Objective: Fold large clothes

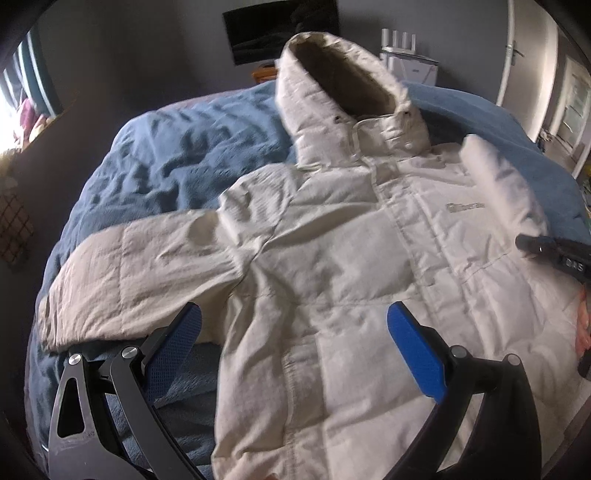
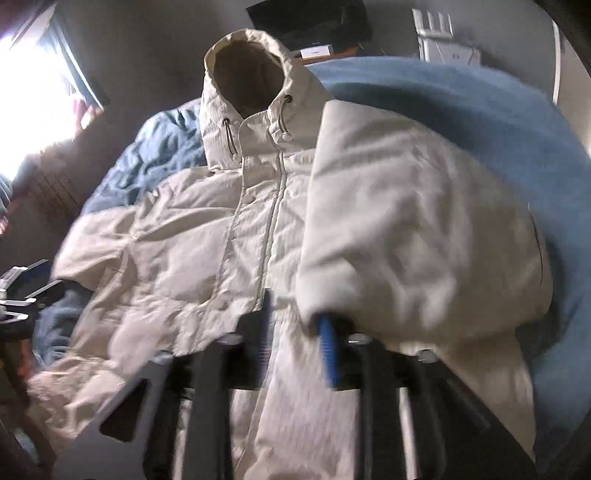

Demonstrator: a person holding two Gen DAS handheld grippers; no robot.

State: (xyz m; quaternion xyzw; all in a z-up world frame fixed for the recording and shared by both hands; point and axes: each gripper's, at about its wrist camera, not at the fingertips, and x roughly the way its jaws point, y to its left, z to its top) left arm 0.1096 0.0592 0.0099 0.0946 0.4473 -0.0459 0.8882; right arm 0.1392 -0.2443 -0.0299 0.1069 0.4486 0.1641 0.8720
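A white hooded puffer jacket [image 1: 332, 258] lies front-up on a blue bed cover [image 1: 166, 166], hood toward the far wall. Its left sleeve [image 1: 129, 266] stretches out sideways over the cover. Its other sleeve [image 2: 406, 229] is folded across the chest, cuff [image 2: 332, 306] toward the hem. My left gripper [image 1: 295, 310] hovers open over the jacket's lower body, nothing between its blue pads [image 1: 413, 354]. My right gripper [image 2: 295, 310] is blurred, its jaws apart just below the folded cuff. The cuff lies against the right-hand pad [image 2: 330, 354] and is not pinched.
A dark screen [image 1: 280, 29] hangs on the far wall, with a white unit [image 1: 410, 62] beside it. A door [image 1: 532, 74] stands at the right and a bright window [image 2: 33, 92] at the left. A hand [image 1: 583, 325] shows at the right edge.
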